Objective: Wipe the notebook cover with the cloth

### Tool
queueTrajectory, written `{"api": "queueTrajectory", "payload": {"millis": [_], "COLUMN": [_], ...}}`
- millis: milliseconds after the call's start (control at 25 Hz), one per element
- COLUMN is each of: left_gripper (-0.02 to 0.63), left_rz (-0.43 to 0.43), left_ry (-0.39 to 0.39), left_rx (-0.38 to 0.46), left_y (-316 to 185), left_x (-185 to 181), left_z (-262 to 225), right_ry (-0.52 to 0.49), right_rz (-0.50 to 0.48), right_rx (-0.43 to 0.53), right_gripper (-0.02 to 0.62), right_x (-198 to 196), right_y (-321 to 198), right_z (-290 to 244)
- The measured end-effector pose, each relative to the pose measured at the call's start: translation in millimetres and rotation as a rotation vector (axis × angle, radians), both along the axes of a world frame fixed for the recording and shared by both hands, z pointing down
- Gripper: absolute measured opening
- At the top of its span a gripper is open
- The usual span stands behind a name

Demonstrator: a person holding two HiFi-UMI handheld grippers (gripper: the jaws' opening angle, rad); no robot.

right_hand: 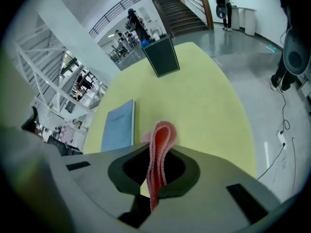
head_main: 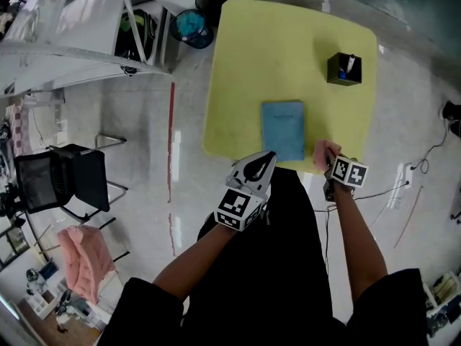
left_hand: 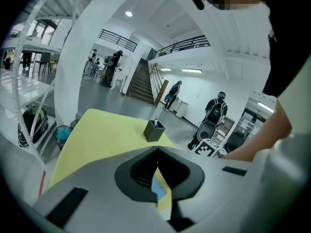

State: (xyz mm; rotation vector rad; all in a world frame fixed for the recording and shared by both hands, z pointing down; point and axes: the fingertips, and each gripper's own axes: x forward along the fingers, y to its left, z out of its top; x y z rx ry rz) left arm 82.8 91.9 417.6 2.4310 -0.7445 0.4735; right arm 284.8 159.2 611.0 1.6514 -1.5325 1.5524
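While one blue notebook (head_main: 283, 130) lay on the yellow table (head_main: 252, 49), one pink cloth (head_main: 325, 151) hung just right of the notebook, clamped between the jaws of the right gripper (head_main: 330, 164). The left gripper (head_main: 265, 161), jaws together and empty, hovered at the notebook's near edge. One black holder (head_main: 344, 68) stood beyond the notebook.

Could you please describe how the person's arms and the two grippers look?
The left gripper and right gripper have pale grey, wedge-shaped shells with black linings round the jaws. Each carries a cube of black-and-white square markers. The person wears black; the sleeves leave the forearms bare.
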Motion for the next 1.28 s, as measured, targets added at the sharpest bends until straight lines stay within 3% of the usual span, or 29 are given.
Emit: {"api": "queueTrajectory", "payload": {"millis": [200,400,640,880,1120,1280], "left_gripper": [0.006,0.005,0.006,0.005,0.005,0.006], "left_rz": [-0.019,-0.096,-0.090,-0.069,-0.172,-0.225], "left_ry": [0.011,0.134,0.127,0.151,0.132,0.116], "left_rx": [-0.018,-0.128,0.039,0.177,0.319,0.338], "left_y": [14,21,18,45,76,103], "left_x": [-19,-48,-72,-79,-96,-91], "left_z": [-39,-85,-145,-195,-237,-245], "right_ry": [-0.051,-0.053,0.090,0.245,0.268,0.269], "right_rz": [0.102,0.096,-0.017,-0.103,-0.236,-0.279], "right_rx": [0.225,0.499,0.651,0.775,0.846,0.878], "right_gripper": [0.035,0.035,0.037,0.037,0.035,0.035], "right_x": [-12,-66,-142,-175,-201,-196], "right_y": [-6,-8,4,26,51,70], "right_z": [-88,-203,-312,-389,-426,-434]}}
